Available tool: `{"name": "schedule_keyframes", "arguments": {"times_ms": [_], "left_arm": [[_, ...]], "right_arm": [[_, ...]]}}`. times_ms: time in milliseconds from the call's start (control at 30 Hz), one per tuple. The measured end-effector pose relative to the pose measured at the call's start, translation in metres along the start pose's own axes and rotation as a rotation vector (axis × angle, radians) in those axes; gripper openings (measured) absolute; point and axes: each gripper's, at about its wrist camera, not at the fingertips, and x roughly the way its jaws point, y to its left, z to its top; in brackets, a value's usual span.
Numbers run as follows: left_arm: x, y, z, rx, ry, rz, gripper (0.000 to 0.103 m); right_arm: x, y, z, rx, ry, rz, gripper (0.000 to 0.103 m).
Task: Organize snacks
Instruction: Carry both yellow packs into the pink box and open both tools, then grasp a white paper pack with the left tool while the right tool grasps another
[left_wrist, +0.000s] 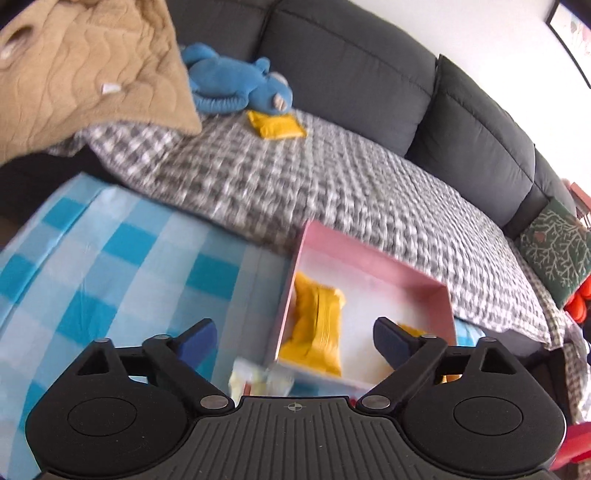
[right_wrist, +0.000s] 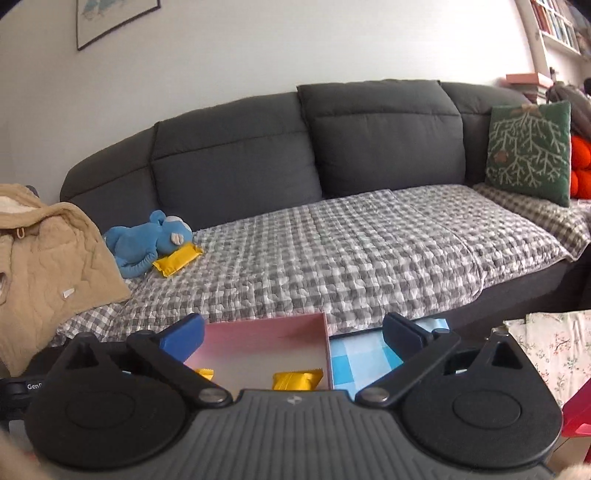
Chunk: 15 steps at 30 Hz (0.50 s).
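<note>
Both claws stand wide with nothing between their fingers. The left claw (left_wrist: 293, 338) hangs over the near left corner of a pink box (left_wrist: 373, 254), which sits on a blue-checked cloth (left_wrist: 122, 258); straight ahead of it, between the fingers, a yellow snack packet (left_wrist: 317, 325) lies against the box's left wall, and a second yellow packet (left_wrist: 410, 328) peeks out just behind its right fingertip. Just below the gap, close to the claw body, a pale wrapped thing (left_wrist: 258, 378) lies outside the box, too blurred to name. The right claw (right_wrist: 293, 332) is held above the same box (right_wrist: 266, 328), with one packet (right_wrist: 297, 380) ahead of its body near the box's right wall and another (right_wrist: 205, 373) close to its left finger. Beyond the box, ahead of both claws, a grey-checked blanket (right_wrist: 332, 251) covers the seat of a dark grey sofa (right_wrist: 236, 155). Far ahead and to the left on that blanket a third yellow packet (right_wrist: 177, 260) lies touching a blue plush toy (right_wrist: 147, 240), with a tan quilted jacket (right_wrist: 44, 258) farther left. Far to the right a green cushion (right_wrist: 528, 147) leans against the sofa back.
</note>
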Motion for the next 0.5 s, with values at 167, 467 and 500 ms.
{"name": "schedule_keyframes", "arguments": {"times_ms": [167, 467, 500], "left_arm": [[-0.027, 0.02, -0.019, -0.045, 0.059, 0.027, 0.094], [-0.063, 0.034, -0.073, -0.056, 0.181, 0.055, 0.095], [-0.065, 0.036, -0.08, -0.059, 0.203, 0.049, 0.095]], "right_arm": [[0.01, 0.001, -0.029, -0.073, 0.152, -0.026, 0.103], [-0.007, 0.008, -0.063, -0.21, 0.196, 0.013, 0.101], [-0.006, 0.007, -0.064, -0.2, 0.22, 0.022, 0.098]]}}
